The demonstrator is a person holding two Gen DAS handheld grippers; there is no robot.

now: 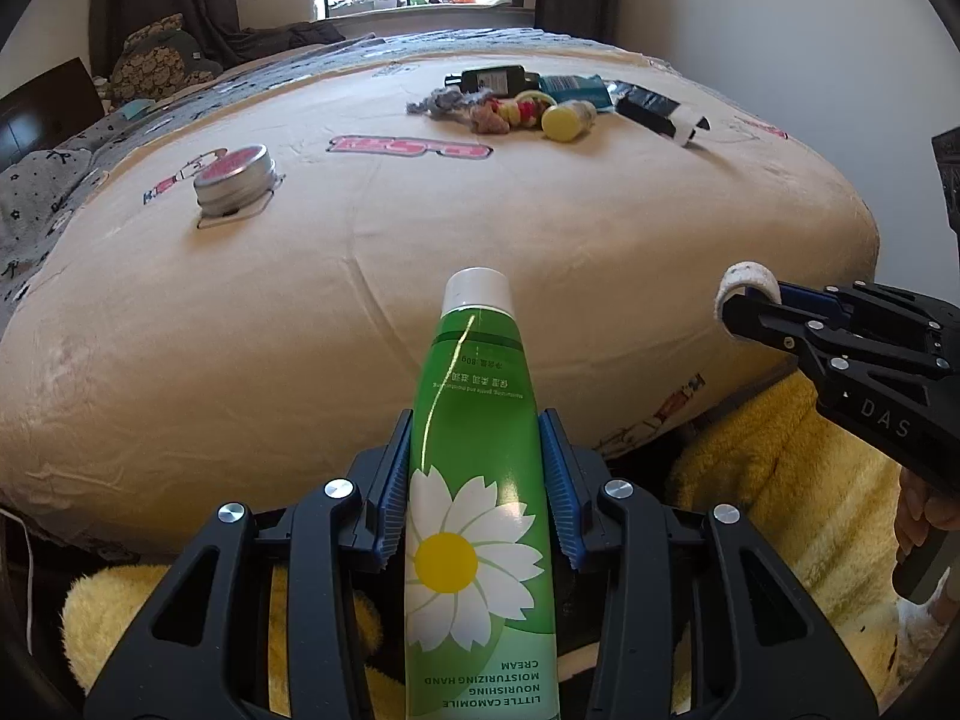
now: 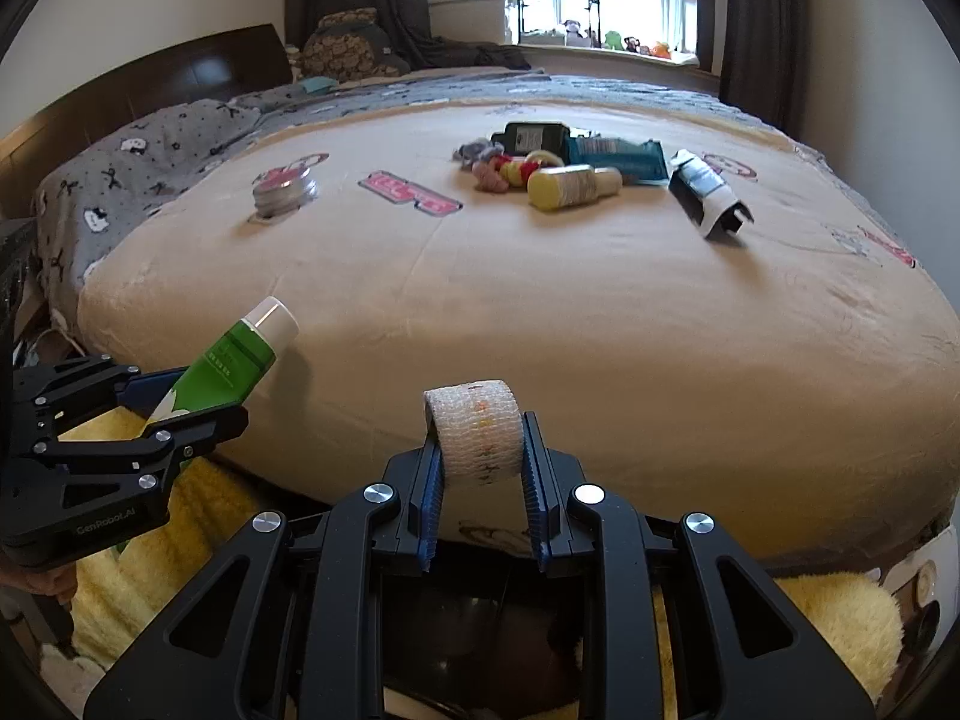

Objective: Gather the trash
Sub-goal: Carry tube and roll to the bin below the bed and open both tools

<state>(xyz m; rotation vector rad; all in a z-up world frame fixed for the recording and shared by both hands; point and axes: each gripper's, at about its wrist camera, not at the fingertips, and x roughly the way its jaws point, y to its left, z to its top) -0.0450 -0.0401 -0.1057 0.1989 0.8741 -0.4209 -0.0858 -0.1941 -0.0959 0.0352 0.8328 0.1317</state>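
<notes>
Left wrist view: the left hand-held gripper is clamped on a green hand cream tube, white cap pointing ahead over the edge of the bed. Right wrist view: the right hand-held gripper pinches a roll of white gauze tape between its 2 blue pads. Well ahead of both lie a round tin, ahead-left, and a pile of small bottles and wrappers, ahead-right.

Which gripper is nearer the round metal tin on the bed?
Left. The left gripper, holding the green tube, sits on the round metal tin's side. The right gripper, holding the bandage roll, is farther across.
</notes>
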